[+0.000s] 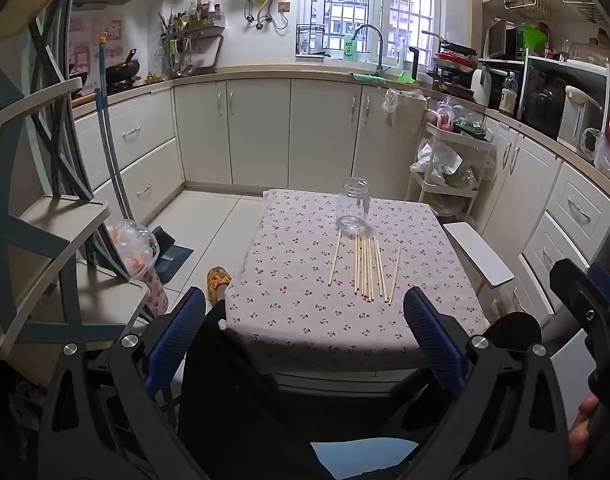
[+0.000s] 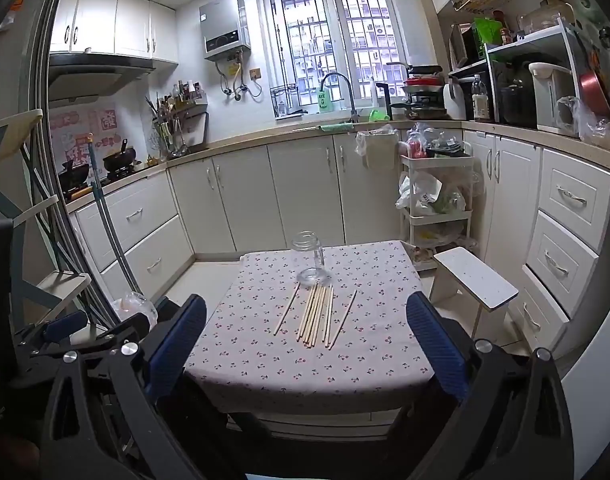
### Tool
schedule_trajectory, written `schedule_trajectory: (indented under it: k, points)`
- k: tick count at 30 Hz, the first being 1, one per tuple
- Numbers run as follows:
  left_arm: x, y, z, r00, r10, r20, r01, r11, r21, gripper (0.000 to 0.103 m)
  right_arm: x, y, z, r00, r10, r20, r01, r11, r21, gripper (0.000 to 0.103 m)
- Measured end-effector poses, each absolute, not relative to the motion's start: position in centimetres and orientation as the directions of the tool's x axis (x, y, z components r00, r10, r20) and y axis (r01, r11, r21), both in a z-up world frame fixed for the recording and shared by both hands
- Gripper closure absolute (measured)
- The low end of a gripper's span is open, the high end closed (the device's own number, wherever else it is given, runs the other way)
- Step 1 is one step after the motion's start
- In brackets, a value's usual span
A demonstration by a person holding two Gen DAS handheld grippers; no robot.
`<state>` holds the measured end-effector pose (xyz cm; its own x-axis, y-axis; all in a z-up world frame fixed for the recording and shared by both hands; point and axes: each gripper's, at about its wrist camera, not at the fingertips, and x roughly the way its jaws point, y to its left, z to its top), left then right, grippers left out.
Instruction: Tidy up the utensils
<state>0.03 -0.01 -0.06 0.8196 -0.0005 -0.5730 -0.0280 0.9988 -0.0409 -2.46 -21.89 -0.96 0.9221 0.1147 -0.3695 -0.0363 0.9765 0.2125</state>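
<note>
The chopsticks [image 1: 367, 270] lie in a loose row on the desk [image 1: 289, 320], just above the middle of the left wrist frame and a little right of centre, well ahead of the left gripper [image 1: 305, 344], whose blue pads stand wide apart with nothing between them. In the right wrist frame the same chopsticks [image 2: 317, 316] sit at the centre, almost straight ahead of the right gripper [image 2: 305, 348], which is likewise spread open and holds nothing. Their long axes run away from both cameras, near ends toward the grippers and far ends toward the glass jar [image 1: 353, 207], so a grasp would have to close across the sticks, not along them. Most lie bunched side by side; one lies apart on the left of the row and one on the right. The jar stands upright and empty at the far ends of the sticks, touching or nearly touching them. Judging by how centred the row is, the right gripper seems better lined up for a first pick, though neither is close yet.

The desk is covered with a cherry-print cloth [image 2: 305, 364]. Around it is a kitchen: white cabinets [image 2: 305, 192], a barred window [image 2: 333, 36] at the upper centre, a white stool [image 2: 475, 278] at the right
</note>
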Motion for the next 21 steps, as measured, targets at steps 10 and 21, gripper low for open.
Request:
schedule_trajectory:
  k: [10, 21]
  points:
    - [0.0, 0.0, -0.5, 0.821, 0.0, -0.571, -0.027, 0.999, -0.04, 0.008, -2.5, -21.6, -1.0, 0.924, 0.113, -0.364, -0.037, 0.977, 0.209, 0.007]
    - [0.3, 0.9, -1.1, 0.823, -0.001, -0.568, -0.027, 0.999, -0.04, 0.008, -2.6, -21.6, -0.9, 0.926, 0.112, -0.361, -0.037, 0.977, 0.208, 0.007]
